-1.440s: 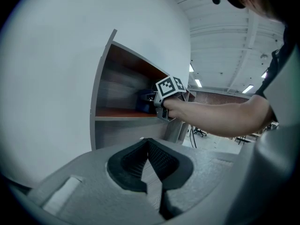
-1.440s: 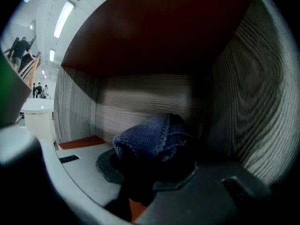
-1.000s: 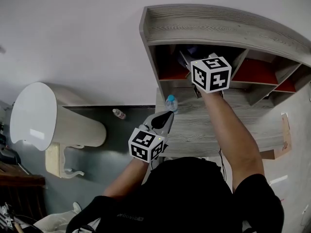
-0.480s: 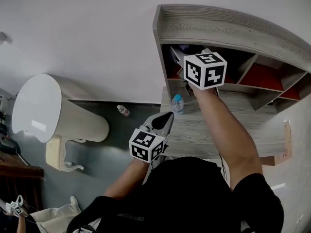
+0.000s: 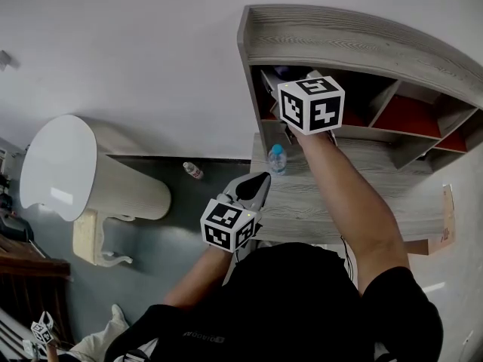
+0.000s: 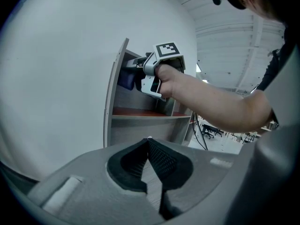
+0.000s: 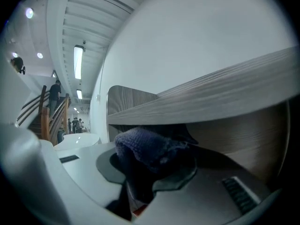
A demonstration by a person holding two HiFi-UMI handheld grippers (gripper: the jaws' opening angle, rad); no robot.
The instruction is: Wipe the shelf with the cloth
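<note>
Cloth (image 7: 143, 146): dark blue and bunched. It sits in the jaws of your right gripper (image 7: 146, 171), inside the far-left compartment of the shelf (image 5: 339, 40).
Right gripper: your arm reaches far and up into that compartment. The jaws are clamped on the cloth, and folds of it spill over both pads.
Cloth against shelf: the bundle lies close under the grey top board (image 7: 215, 95). You cannot tell from any view whether it touches the board.
Left gripper (image 6: 149, 142): you hold it low and near your body, over the near left part of the desk (image 5: 302, 202). Its jaws are pressed together at the tips, with nothing between them.
Shelf: grey wood grain with red inner boards, standing at the far side of the desk against the white wall.
Water bottle (image 5: 277, 159): upright on the desk, just below the left compartment and beside your right forearm.
Floor: a second small bottle (image 5: 193, 171) lies to the left of the desk, near a white rounded fixture (image 5: 68, 176).
</note>
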